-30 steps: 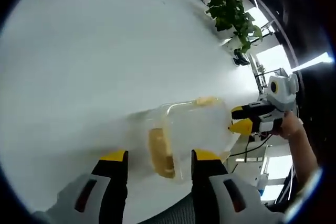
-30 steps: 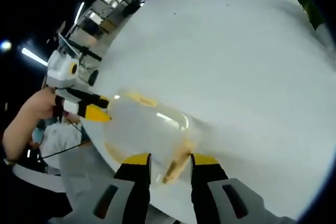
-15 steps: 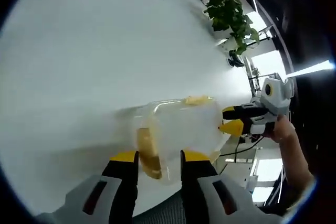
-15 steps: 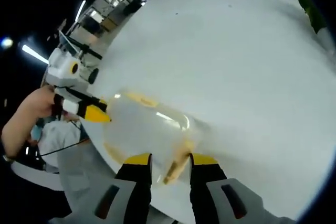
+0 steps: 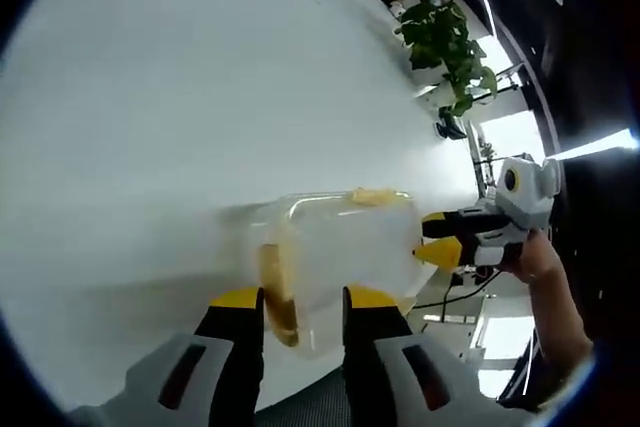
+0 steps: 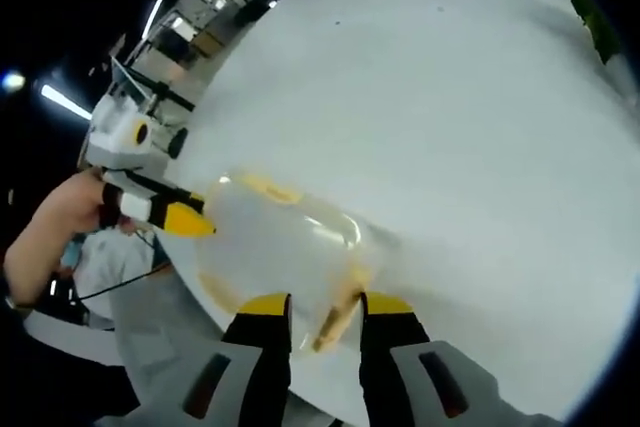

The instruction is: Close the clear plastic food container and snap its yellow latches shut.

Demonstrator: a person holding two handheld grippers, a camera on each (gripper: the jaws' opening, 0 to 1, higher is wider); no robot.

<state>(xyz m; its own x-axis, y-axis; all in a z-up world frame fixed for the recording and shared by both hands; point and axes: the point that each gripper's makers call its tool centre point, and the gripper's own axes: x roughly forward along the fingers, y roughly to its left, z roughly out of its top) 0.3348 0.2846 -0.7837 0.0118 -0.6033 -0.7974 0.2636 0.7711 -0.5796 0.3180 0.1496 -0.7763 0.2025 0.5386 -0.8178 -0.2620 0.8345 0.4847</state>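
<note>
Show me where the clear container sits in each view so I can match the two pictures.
Left gripper view: container low and centre-right, just above that view's own tool, with the other tool at its right end.
Right gripper view: container low and left of centre, just above that view's own tool, with the other tool at its left end.
Shared landmark: the white table.

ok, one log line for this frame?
phase: latching | left gripper: on end latch | right gripper: on opposite latch | container: lid on, on table
</note>
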